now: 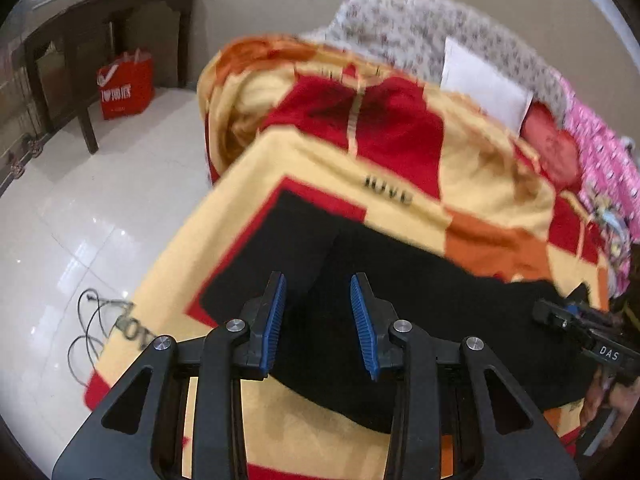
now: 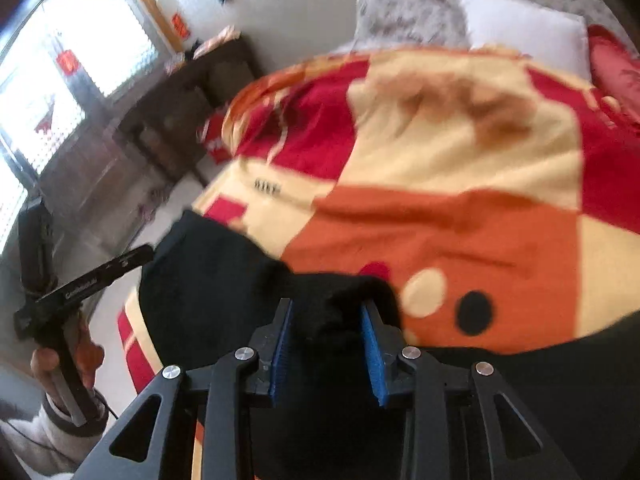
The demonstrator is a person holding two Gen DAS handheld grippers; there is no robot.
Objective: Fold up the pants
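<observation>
Black pants (image 1: 400, 280) lie flat on a yellow, red and orange blanket (image 1: 400, 160) covering a bed, near its front corner. Left wrist view, left to right: a dark wooden table (image 1: 100, 32) stands by the wall, a red shopping bag (image 1: 126, 86) on the floor under it, and a thin cable (image 1: 86, 332) on the glossy white tiles (image 1: 100, 220) beside the bed. The left gripper (image 1: 318, 320) hovers over the pants with its blue pads (image 1: 276, 320) apart; nothing is between them, and whether the tips touch the cloth cannot be told. Far back lie a grey patterned quilt (image 1: 420, 28), a white pillow (image 1: 480, 80) and a pink cloth (image 1: 600, 152) at the right edge. The right gripper (image 1: 560, 316) shows at the right edge, over the pants' far end.

Right wrist view, blurred, left to right: a bright window (image 2: 60, 72), the left gripper (image 2: 132, 258) held by a hand (image 2: 68, 360) with a pale sleeve (image 2: 36, 440), then the pants (image 2: 208, 280) spread over the blanket (image 2: 440, 160). The right gripper (image 2: 328, 344) has its blue pads (image 2: 372, 352) parted, with a raised bunch of black cloth between them; blur leaves it unclear whether the pads press on it.
</observation>
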